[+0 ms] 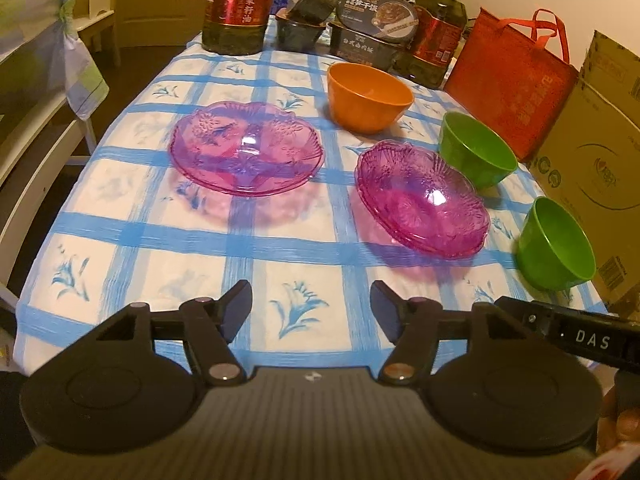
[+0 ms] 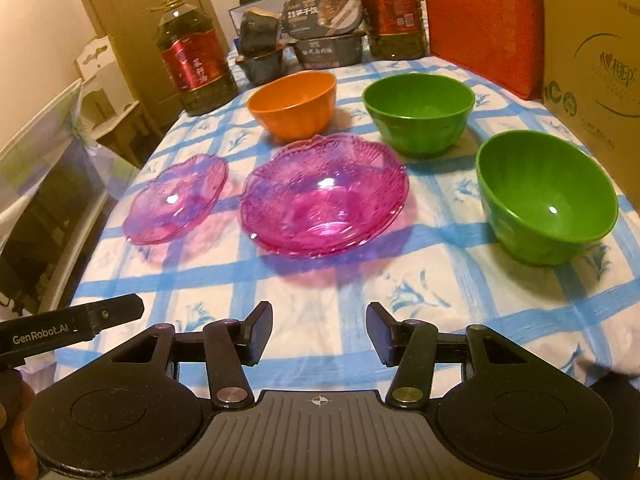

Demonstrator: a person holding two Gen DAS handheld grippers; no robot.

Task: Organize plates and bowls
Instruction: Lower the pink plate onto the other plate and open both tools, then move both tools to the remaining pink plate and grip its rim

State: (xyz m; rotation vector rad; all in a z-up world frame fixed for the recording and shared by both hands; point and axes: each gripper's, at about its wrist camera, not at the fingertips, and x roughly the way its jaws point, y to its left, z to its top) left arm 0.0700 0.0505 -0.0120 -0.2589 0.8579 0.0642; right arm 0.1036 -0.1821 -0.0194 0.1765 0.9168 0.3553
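On a blue-checked tablecloth lie a flat pink glass plate on the left and a stack of pink glass plates in the middle. An orange bowl stands behind them. Two green bowls stand on the right, one farther back and one nearer. My left gripper is open and empty above the table's near edge. My right gripper is open and empty, just right of the left one.
Two large oil bottles and stacked dark food trays stand along the far edge. A red bag and a cardboard box line the right side. A white chair stands left of the table.
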